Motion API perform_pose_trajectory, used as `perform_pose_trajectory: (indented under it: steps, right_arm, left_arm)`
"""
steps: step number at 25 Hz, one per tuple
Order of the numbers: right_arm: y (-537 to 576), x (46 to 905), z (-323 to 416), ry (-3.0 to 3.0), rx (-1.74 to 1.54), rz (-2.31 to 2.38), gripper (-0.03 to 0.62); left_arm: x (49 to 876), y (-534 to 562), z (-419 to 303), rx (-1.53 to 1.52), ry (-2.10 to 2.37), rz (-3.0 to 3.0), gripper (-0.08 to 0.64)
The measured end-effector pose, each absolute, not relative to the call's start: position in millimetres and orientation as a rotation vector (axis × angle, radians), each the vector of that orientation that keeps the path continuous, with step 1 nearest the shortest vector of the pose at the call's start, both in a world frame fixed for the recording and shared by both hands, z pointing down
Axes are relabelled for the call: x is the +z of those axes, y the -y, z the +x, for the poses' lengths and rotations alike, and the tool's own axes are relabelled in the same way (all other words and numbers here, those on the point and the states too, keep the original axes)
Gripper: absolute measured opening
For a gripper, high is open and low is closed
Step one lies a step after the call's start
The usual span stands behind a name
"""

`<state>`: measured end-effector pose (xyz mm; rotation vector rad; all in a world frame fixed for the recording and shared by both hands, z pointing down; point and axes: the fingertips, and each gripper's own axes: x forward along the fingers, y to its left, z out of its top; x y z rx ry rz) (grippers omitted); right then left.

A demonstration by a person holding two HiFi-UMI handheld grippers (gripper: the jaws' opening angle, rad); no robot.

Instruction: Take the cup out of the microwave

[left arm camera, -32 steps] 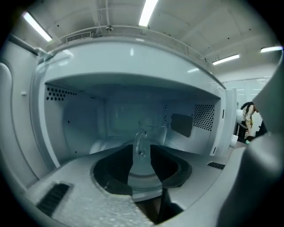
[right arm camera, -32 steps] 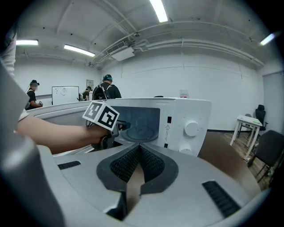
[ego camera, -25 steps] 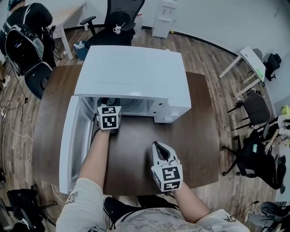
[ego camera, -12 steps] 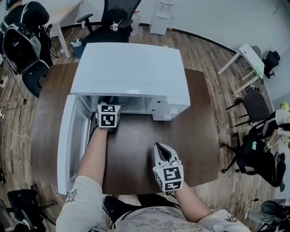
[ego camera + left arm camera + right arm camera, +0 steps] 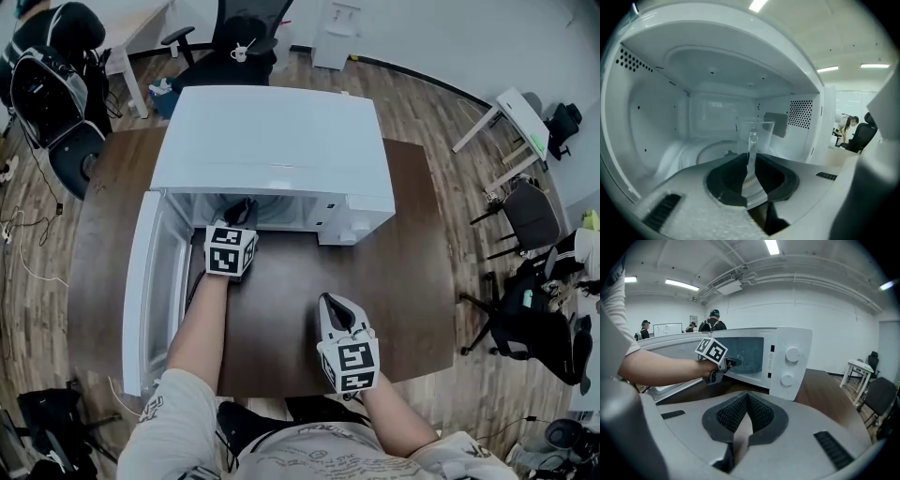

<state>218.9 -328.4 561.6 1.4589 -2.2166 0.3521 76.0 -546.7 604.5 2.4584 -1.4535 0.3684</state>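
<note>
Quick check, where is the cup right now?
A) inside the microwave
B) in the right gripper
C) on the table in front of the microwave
A: the clear cup is inside the microwave cavity, its handle between the closing jaws of the left gripper.

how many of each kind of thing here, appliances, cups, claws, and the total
microwave: 1
glass cup: 1
claws: 2 (left claw closing on the cup's handle, right claw shut, empty)
total: 4
</note>
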Motion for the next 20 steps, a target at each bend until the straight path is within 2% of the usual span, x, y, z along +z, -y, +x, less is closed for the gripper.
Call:
perform_pose_trajectory:
  steps: [20]
  right_arm:
    - [312.7,574.9,243.4,2.176,0.371,1.454,0.008]
  left_arm:
    - [599.0,516.8,132.9,0.434,1.093,2.743,0.061]
